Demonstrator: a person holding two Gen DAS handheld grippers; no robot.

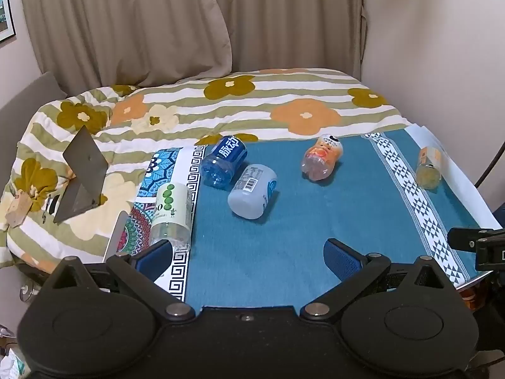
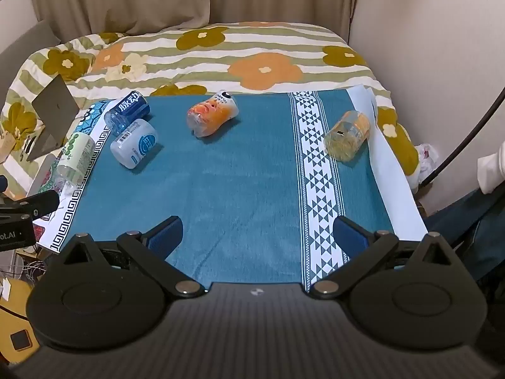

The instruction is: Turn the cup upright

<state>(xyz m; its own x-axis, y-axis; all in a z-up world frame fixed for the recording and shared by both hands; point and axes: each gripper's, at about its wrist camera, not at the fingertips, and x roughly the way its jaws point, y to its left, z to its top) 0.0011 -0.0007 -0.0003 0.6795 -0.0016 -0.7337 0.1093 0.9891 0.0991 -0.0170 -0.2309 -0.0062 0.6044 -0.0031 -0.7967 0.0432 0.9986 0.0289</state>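
Note:
Several cut-bottle cups lie on their sides on a teal cloth (image 1: 315, 221) (image 2: 236, 173). A blue-labelled cup (image 1: 223, 161) (image 2: 127, 110), a white one (image 1: 252, 191) (image 2: 134, 143), a green-dotted one (image 1: 172, 213) (image 2: 75, 158), an orange one (image 1: 322, 158) (image 2: 211, 115) and a yellow one (image 1: 428, 167) (image 2: 347, 135). My left gripper (image 1: 247, 257) is open and empty above the cloth's near edge, its left finger close to the green-dotted cup. My right gripper (image 2: 257, 237) is open and empty, well short of the cups.
The cloth lies on a bed with a flowered striped quilt (image 1: 252, 101) (image 2: 252, 50). A grey folded stand (image 1: 83, 177) (image 2: 52, 113) sits at the left. Curtains and walls close the back and right. A patterned mat (image 1: 151, 189) borders the cloth's left edge.

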